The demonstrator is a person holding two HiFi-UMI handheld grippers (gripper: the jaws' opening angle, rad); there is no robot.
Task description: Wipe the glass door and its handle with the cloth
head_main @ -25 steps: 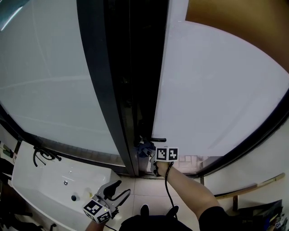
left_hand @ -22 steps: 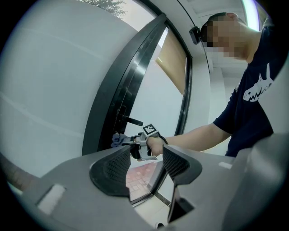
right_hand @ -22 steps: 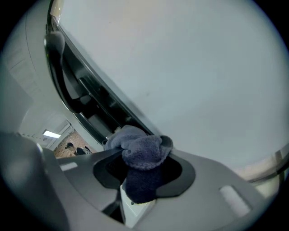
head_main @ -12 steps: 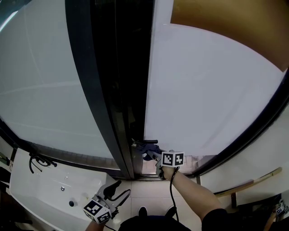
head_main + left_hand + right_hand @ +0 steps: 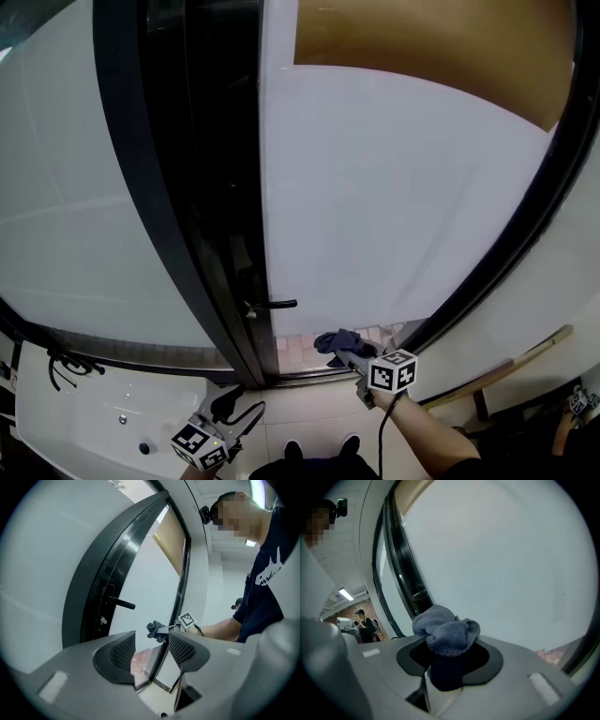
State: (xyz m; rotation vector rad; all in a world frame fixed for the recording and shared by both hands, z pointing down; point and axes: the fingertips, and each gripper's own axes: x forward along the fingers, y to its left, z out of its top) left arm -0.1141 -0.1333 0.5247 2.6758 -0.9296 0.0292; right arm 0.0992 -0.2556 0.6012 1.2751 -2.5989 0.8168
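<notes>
— While the right gripper [image 5: 447, 656] has its jaws clamped on the cloth [image 5: 445, 630], where does that cloth sit?

— It is bunched up at the jaw tips, a grey-blue wad bulging above them. It is held low against the frosted pane of the glass door [image 5: 394, 206], near the bottom edge. Whether it presses the glass or hangs just off it, I cannot tell.

— And the handle?

— The handle [image 5: 272, 304] is a black lever jutting from the door's dark frame, up and to the left of the cloth. The two are apart, with bare pane between them.

— How is the right arm held?

— In the head view the forearm [image 5: 422, 436] runs from the lower right corner up and to the left. The wrist is straight behind the marker cube and a black cable trails along it. The gripper points at the foot of the door.

— What about the other side?

— The left gripper [image 5: 152, 648] is held low and close to the body, well left of the door's edge. Its jaws stand apart with nothing between them. Through the gap its own view shows the door frame, the handle and the cloth farther off.

— Anything else down there?

— A white basin [image 5: 94, 422] with a black tap [image 5: 66, 366] lies at the lower left. The person's shoes [image 5: 292, 452] show on the tiled floor.
</notes>
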